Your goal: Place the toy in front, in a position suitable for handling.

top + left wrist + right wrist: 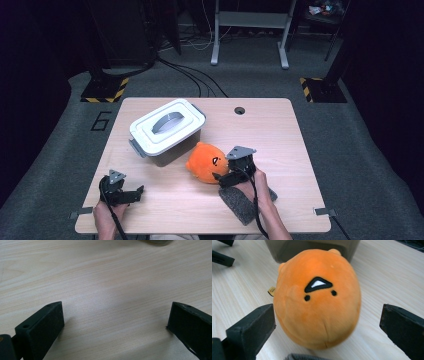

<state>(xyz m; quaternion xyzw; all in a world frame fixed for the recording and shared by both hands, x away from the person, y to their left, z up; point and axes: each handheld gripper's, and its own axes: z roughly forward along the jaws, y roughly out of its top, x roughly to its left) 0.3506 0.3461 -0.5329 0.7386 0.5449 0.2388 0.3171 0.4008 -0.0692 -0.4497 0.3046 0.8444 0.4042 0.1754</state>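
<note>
Plush toy: the orange plush (317, 300) lies on the counter (280, 150) just in front of the lidded box, near its front right corner, face side turned toward the right hand.
Plush and right claw: the right claw (225, 179) is released; its jaws stand wide on either side of the plush with a clear gap to each pad, so nothing is gripped.
Plush and box: the storage box (167, 132) sits just behind the plush, apparently touching or nearly so; its white lid is on, with the grey handle lying flat on top.
Grey cloth: a dark grey cloth (245, 202) lies under and beside the right forearm, close to the counter's near edge.
Left claw: the left claw (131, 194) is also released, jaws spread over bare wood (107, 290), well apart from plush and box.
Done so far: judging by the layout, the plush is out on the counter and free of any grip; the box is closed.
Left to do: if the plush is meant for the box, the lid must come off first and the toy has yet to be taken up; neither step is under way.
Stage estimate: early or between steps.
</note>
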